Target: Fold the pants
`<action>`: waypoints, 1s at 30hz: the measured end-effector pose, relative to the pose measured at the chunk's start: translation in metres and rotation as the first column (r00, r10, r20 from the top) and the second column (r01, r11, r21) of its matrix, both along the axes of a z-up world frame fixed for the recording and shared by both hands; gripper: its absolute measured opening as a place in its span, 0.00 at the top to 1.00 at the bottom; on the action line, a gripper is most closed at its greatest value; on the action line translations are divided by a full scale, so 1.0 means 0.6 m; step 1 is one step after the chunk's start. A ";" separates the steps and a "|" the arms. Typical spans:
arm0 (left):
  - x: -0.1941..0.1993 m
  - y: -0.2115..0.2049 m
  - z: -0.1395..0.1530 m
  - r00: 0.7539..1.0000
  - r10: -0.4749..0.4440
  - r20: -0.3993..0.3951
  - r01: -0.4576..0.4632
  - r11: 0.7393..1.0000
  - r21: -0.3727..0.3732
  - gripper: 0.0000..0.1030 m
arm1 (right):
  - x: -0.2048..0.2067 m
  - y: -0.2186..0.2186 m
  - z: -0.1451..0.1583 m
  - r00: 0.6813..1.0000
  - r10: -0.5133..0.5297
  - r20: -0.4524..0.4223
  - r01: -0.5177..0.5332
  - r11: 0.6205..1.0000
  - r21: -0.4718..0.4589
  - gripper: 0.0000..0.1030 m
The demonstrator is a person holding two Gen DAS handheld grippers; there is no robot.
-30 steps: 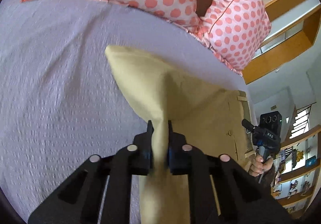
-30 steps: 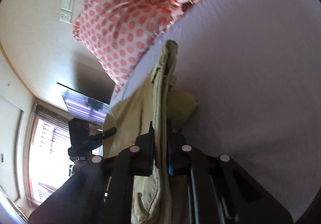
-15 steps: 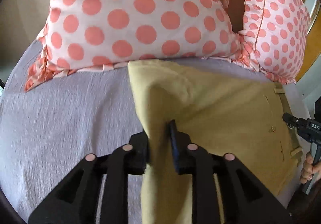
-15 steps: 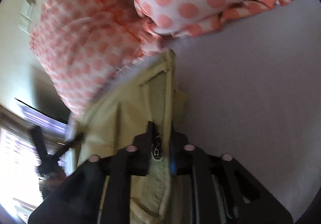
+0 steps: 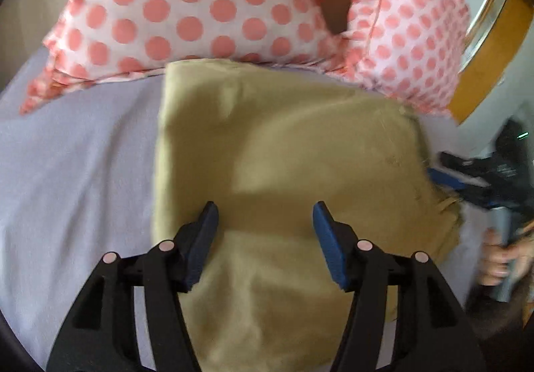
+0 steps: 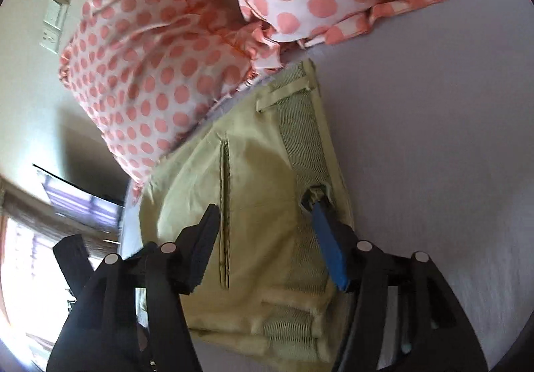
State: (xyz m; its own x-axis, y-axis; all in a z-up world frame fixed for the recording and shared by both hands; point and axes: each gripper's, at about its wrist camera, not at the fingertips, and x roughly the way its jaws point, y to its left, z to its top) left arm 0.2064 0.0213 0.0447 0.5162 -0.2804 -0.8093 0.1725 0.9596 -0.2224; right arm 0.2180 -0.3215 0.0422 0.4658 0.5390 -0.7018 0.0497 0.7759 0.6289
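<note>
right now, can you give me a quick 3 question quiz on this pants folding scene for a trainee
1. True or false: the left claw is clamped on the pants.
2. What lies just beyond the far edge of the pants?
A. a laptop
B. polka-dot pillows
C. a stack of towels
3. In the right wrist view, which part of the pants does the blue pad of the right claw sit against?

Key
1. False: both fingers are spread apart above the cloth and hold nothing.
2. B
3. The ribbed waistband, near the edge that borders the lilac bedsheet. This claw is open too.
</note>
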 end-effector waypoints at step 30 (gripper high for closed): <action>-0.327 0.029 -0.043 0.961 0.191 0.199 -0.231 0.952 0.202 0.02 | -0.331 0.194 -0.016 0.953 0.143 0.267 0.044 0.808 -0.587 0.01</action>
State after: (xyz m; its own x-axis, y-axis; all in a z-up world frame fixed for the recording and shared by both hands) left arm 0.0101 0.0387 0.0192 0.6831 0.0264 -0.7298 -0.0225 0.9996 0.0151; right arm 0.0192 -0.2051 0.0328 0.6780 0.1011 -0.7281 -0.1074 0.9935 0.0380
